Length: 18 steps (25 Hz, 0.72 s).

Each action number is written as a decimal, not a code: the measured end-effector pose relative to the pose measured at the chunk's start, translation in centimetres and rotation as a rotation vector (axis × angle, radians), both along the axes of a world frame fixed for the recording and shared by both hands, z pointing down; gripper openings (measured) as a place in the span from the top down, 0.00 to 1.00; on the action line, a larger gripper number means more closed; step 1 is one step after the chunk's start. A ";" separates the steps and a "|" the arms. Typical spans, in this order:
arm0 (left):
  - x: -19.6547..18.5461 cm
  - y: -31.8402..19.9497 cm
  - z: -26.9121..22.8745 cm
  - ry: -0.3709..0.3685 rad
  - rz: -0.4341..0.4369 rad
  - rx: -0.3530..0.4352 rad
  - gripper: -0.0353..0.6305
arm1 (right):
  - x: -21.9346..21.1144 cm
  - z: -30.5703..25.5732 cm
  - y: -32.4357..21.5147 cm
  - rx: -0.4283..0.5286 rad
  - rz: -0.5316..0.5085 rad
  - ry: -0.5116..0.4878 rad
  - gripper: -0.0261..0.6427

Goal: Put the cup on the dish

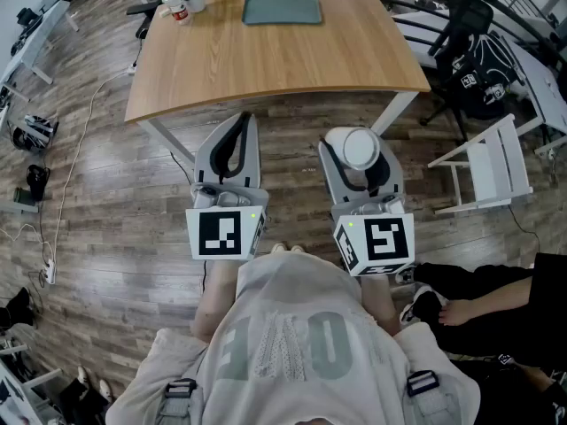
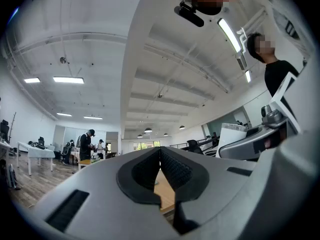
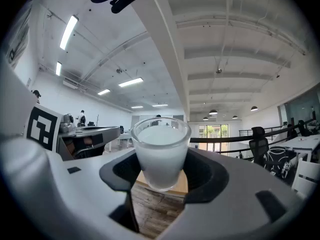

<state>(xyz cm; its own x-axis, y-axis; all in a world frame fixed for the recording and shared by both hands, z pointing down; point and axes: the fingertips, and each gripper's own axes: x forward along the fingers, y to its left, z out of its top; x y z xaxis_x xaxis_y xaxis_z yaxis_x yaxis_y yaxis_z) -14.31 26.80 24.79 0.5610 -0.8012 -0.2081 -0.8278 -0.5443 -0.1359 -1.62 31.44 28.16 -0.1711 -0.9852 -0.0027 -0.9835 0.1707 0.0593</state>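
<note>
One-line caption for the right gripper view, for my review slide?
Right hand-held gripper holds an upright white cup between its jaws, wooden table ahead.

**Bright room, bendy pictures**

We see long ceiling lights (image 3: 131, 82) glowing white above us. The desk (image 1: 275, 60) looks bright, with a soft shadow under its near edge. Both gripper views bend round, with black corners and fuzzy close parts.
</note>
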 end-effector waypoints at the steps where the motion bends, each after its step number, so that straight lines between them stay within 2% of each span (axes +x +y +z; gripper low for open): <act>1: -0.2 0.0 -0.1 0.000 0.005 0.007 0.93 | -0.1 0.0 0.0 0.000 0.002 0.002 0.57; 6: -0.5 -0.3 -0.5 0.001 0.009 0.024 0.93 | -0.1 0.0 0.0 -0.003 0.010 0.012 0.57; 11: -1.8 -1.4 -0.6 0.004 -0.012 0.023 0.93 | 0.5 0.0 -0.2 -0.011 0.024 -0.080 0.57; 18: -4.5 -2.7 -0.1 0.026 -0.056 0.011 0.93 | 0.9 0.6 -0.9 -0.014 0.038 -0.087 0.57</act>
